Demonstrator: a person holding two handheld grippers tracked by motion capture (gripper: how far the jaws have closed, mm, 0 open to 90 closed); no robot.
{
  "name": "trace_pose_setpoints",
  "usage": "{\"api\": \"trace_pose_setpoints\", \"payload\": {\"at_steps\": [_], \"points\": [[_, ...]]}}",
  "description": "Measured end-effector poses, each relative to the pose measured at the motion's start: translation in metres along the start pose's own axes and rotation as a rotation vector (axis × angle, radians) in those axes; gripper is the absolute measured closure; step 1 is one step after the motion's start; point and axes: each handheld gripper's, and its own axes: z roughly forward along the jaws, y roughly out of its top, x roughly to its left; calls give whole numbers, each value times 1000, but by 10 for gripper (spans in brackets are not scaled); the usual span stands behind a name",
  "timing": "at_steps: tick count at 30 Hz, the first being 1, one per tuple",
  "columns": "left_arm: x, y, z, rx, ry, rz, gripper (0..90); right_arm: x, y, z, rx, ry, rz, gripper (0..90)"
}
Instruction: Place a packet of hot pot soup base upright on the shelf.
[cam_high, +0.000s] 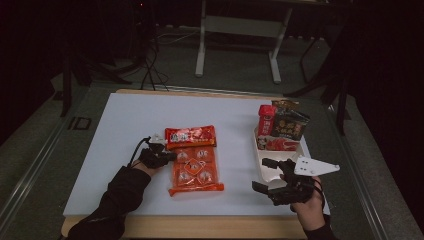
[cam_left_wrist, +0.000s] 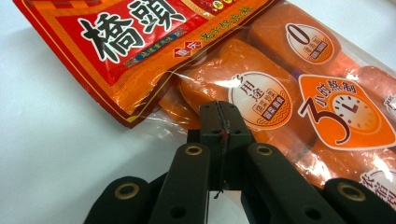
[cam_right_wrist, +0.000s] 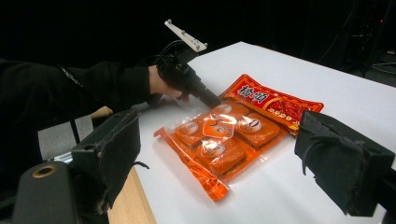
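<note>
An orange and red food packet (cam_high: 194, 160) lies flat in the middle of the white table (cam_high: 125, 150); it holds several orange blocks under clear film. My left gripper (cam_high: 167, 156) is shut, and its joined tips (cam_left_wrist: 219, 114) rest at the packet's (cam_left_wrist: 261, 79) left side, over the clear film. Whether any film is pinched between them I cannot tell. In the right gripper view the left gripper (cam_right_wrist: 212, 100) touches the packet (cam_right_wrist: 224, 135) at its far edge. My right gripper (cam_high: 265, 175) stands open near the front right, jaws wide apart, nothing between them.
A white tray (cam_high: 261, 167) at the right holds a red carton (cam_high: 266, 119), a dark snack bag (cam_high: 292, 125) and a red packet (cam_high: 277, 144). The table's wooden front edge (cam_high: 200, 225) runs close to both hands. Dark floor and a desk frame (cam_high: 237, 30) lie beyond.
</note>
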Motion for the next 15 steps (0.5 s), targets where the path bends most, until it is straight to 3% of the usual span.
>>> {"api": "trace_pose_setpoints", "payload": {"at_steps": [7,15], "points": [[-11,7,8,16,-19,22,900,0,0,-1,0,0,0,141],[-36,20,26,32,-73,60,900,-1,-1,-2,-2,-6,0,141]]}}
